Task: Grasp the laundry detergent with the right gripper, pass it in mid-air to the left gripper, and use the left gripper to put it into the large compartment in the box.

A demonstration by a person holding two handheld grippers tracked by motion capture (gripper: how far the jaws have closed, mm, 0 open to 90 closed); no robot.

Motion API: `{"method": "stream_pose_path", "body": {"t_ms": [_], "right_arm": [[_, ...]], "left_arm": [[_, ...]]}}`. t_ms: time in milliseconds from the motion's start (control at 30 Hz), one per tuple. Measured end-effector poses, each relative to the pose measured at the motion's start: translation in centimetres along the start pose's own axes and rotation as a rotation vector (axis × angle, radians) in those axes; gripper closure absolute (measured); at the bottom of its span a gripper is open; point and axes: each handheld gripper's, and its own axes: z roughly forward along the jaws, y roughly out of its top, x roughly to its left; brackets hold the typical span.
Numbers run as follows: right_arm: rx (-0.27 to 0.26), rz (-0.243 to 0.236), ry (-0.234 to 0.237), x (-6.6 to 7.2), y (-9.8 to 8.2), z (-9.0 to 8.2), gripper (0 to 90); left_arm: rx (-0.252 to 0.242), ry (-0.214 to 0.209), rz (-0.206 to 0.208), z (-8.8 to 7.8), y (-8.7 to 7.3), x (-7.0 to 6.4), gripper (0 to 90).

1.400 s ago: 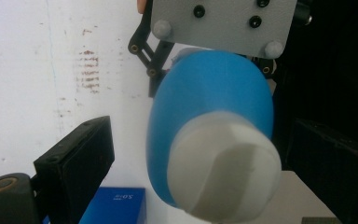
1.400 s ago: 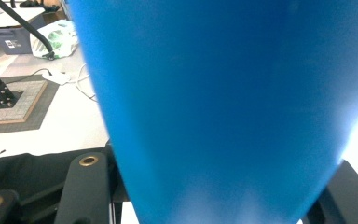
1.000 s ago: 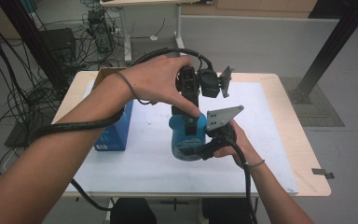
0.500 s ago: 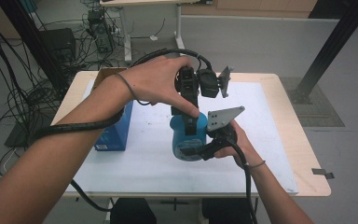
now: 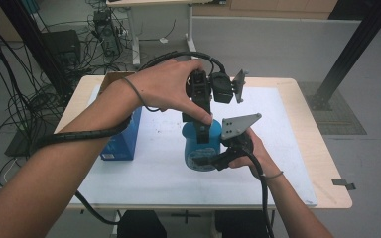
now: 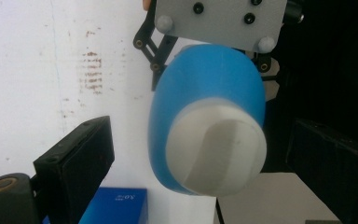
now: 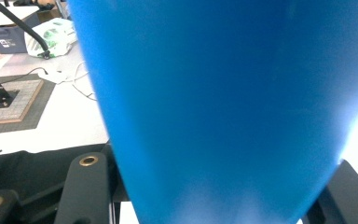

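Our right gripper [image 5: 213, 159] fingers clamp the blue plastic bottle with a white cap [image 5: 202, 145]; left gripper [image 6: 200, 158] fingers stand wide around its cap. The blue carton's [image 5: 124, 139] print is probably "AO", too blurred to be sure.

In the high view, the left gripper [image 5: 203, 130] is hiding the top of the blue bottle [image 5: 202, 148], and a forearm is covering part of the blue box [image 5: 121, 141] at nine o'clock. In the right gripper view, the bottle's blurred blue wall is running off the frame at twelve o'clock, hiding whatever is lying behind.
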Motion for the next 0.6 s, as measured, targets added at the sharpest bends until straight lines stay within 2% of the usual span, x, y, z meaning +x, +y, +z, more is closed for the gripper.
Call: {"method": "stream_pose_path", "body": {"t_ms": [600], "right_arm": [[0.002,0.003,-0.003,0.08,-0.01,0.11,41.8]], "left_arm": [[-0.007,-0.005,0.003,0.25,-0.24,0.06,7.7]]}}
